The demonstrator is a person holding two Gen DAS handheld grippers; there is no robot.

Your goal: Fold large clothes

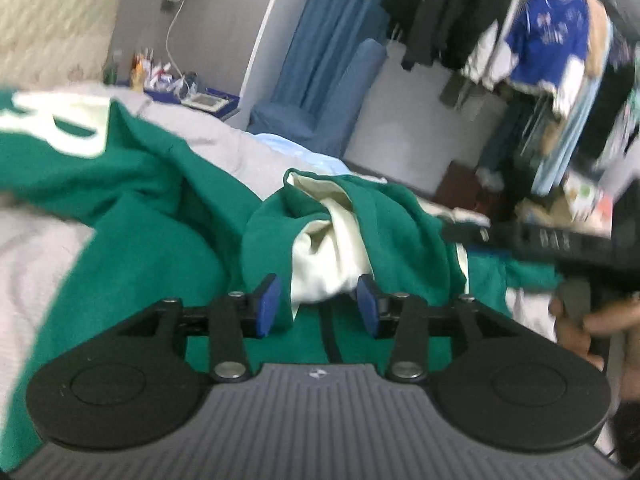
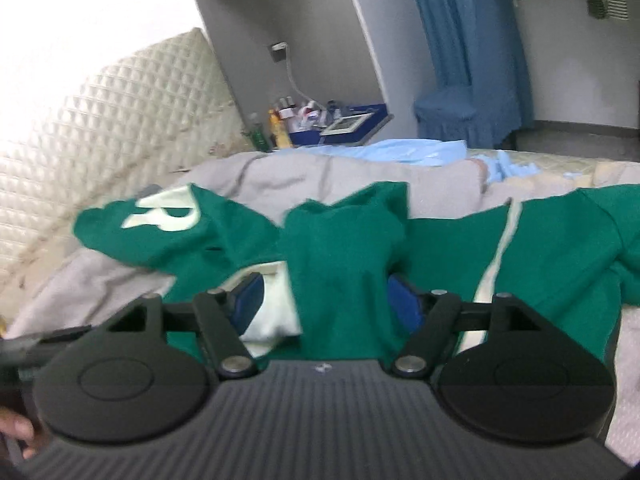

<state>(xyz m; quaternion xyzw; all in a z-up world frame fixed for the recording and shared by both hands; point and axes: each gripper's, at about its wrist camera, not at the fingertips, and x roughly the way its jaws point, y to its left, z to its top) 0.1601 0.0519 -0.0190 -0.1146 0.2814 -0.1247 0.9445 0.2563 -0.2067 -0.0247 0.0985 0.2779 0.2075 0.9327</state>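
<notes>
Green fleece everywhere in the left wrist view: a big green sweatshirt with cream lining and a large cream letter (image 1: 132,184) lies crumpled on a bed with a grey cover (image 1: 224,144). The left hand-held gripper (image 1: 318,306) has its blue pads partly apart, with a fold of green and cream cloth sitting loose between them; the pads don't look pressed onto it. Off to the right, the other hand-held gripper's dark body cuts in over the cloth with the person's hand (image 1: 580,328) below it. Behind that there's a packed clothes rack with a bright blue jersey (image 1: 548,40), a blue-covered chair (image 1: 320,108) and a cluttered bedside shelf (image 1: 180,84).

The right wrist view shows what the left one misses: a quilted cream headboard (image 2: 120,128) on the left and pale blue fabric (image 2: 400,152) bunched at the far edge of the bed. Here the sweatshirt (image 2: 460,248) runs crosswise, long axis left to right, letter end toward the headboard, a cream stripe toward the right. The right hand-held gripper (image 2: 326,306) stands wide, a raised hump of green cloth between its pads, not clamped as far as I can see. Both views are a bit blurry.
</notes>
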